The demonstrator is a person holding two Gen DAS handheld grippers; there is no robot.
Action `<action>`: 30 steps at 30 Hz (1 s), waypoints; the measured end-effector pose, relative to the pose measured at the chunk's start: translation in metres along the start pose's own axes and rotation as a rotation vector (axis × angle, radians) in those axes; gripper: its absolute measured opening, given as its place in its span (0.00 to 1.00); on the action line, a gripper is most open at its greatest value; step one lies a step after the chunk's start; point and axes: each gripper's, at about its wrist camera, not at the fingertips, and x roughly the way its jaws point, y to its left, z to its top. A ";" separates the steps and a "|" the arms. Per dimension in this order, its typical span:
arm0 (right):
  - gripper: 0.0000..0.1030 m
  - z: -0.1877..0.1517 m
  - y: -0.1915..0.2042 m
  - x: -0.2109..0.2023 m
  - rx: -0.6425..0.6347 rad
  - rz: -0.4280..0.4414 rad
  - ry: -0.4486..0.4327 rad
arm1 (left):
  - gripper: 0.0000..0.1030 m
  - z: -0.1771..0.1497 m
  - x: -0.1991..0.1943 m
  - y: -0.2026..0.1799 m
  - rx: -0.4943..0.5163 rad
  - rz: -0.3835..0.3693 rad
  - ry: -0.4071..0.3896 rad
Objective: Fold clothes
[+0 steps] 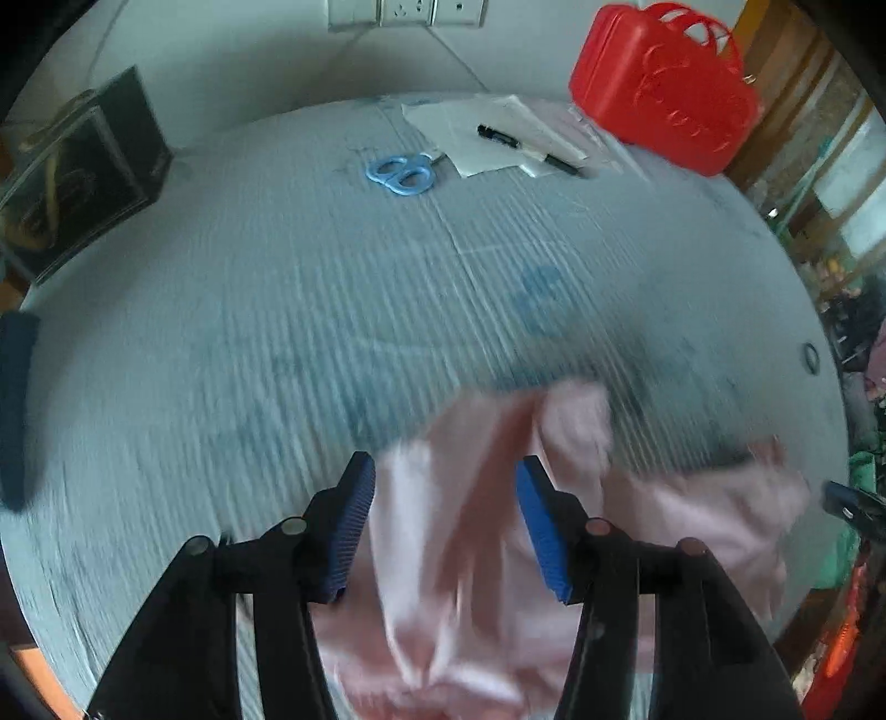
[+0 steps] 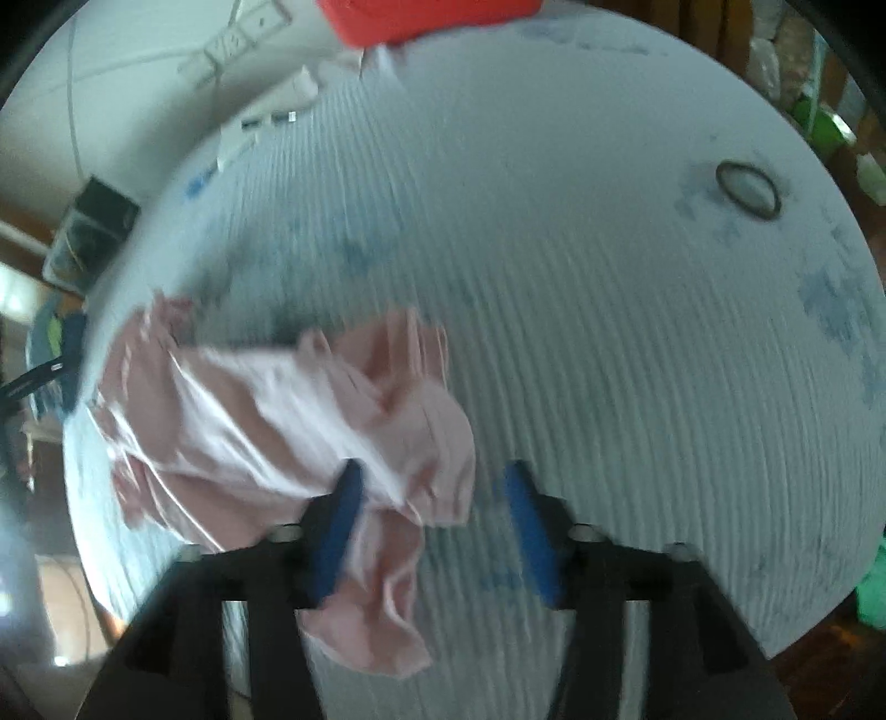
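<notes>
Both hand-held grippers are open: the left hand-held gripper (image 1: 446, 487) has the crumpled pink cloth (image 1: 470, 554) between its 2 fingers (blurred), and the right hand-held gripper (image 2: 432, 493) stands over the cloth's edge. The cloth lies on the desk (image 1: 277, 332). Farther are scissors (image 1: 401, 174), a pen (image 1: 498, 135) and a red case (image 1: 664, 83).

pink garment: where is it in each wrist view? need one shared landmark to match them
Left wrist: pink garment bottom center, between the open fingers, spreading right.
Right wrist: pink garment left of center, crumpled, reaching the gripper's left finger.
Shared landmark: red case at the table's far edge.
</notes>
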 end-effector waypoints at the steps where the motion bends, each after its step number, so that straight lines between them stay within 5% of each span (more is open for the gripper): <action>1: 0.68 0.003 0.001 -0.002 0.005 -0.001 -0.010 | 0.51 0.010 0.010 0.000 0.007 0.006 0.010; 5: 0.70 0.023 0.008 0.003 0.024 -0.008 -0.020 | 0.51 0.014 0.045 -0.003 0.027 0.035 0.079; 8: 0.86 0.030 0.017 0.012 0.017 -0.031 -0.002 | 0.51 0.017 0.071 -0.006 0.042 0.054 0.129; 11: 0.88 0.034 0.027 0.025 0.000 -0.047 0.023 | 0.51 0.012 0.078 -0.011 0.069 -0.008 0.166; 13: 0.90 0.035 0.027 0.035 -0.018 -0.079 0.037 | 0.34 0.010 0.079 -0.017 0.088 -0.029 0.171; 14: 0.90 0.036 0.027 0.040 -0.027 -0.097 0.045 | 0.04 0.010 0.076 -0.019 0.092 -0.025 0.161; 16: 0.89 0.036 0.026 0.052 -0.029 -0.112 0.084 | 0.04 0.010 0.071 -0.024 0.100 -0.016 0.141; 18: 0.61 0.036 0.032 0.055 -0.043 -0.099 0.100 | 0.04 0.013 0.053 -0.027 0.115 0.010 0.071; 19: 0.33 0.037 0.038 0.051 -0.075 -0.110 0.089 | 0.04 0.016 0.037 -0.026 0.114 0.040 0.015; 20: 0.16 0.039 0.046 0.047 -0.111 -0.125 0.075 | 0.04 0.020 0.019 -0.021 0.100 0.053 -0.037; 24: 0.11 0.065 0.068 0.001 -0.195 -0.139 -0.092 | 0.04 0.039 -0.051 0.010 0.022 0.096 -0.233; 30: 0.11 0.178 0.102 -0.030 -0.259 -0.136 -0.289 | 0.04 0.100 -0.056 0.061 -0.073 0.208 -0.305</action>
